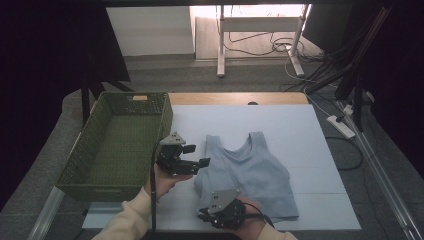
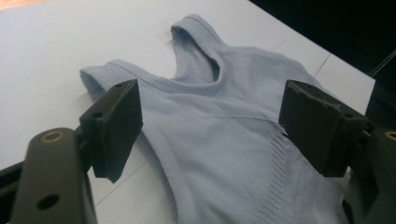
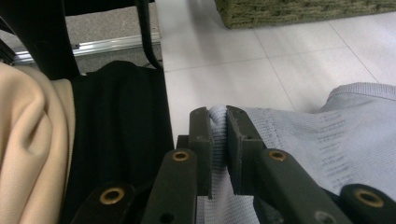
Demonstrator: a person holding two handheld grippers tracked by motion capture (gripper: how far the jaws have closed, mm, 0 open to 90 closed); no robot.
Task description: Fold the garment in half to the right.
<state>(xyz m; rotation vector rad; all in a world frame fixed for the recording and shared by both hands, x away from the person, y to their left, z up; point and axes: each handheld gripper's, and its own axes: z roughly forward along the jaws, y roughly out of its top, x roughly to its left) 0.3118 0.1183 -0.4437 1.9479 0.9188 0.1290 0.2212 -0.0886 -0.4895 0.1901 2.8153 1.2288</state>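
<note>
A light blue tank top (image 1: 247, 172) lies flat on the white table (image 1: 300, 130), straps pointing away from the person and hem toward them, so its long axis runs from near to far. The right tongs (image 3: 218, 122) are clamped on a fold of the hem at the garment's near left corner, the ribbed fabric pinched between the pads. The left tongs (image 1: 196, 156) hover with jaws wide apart and nothing between them, just beside the top's left edge near the armhole; in the left gripper view the left strap and neckline lie straight ahead beyond the pads. The strap end is therefore nearer the left hand, and a grab there looks like the next move. A green woven basket (image 1: 116, 145) stands to the left of the garment.
</note>
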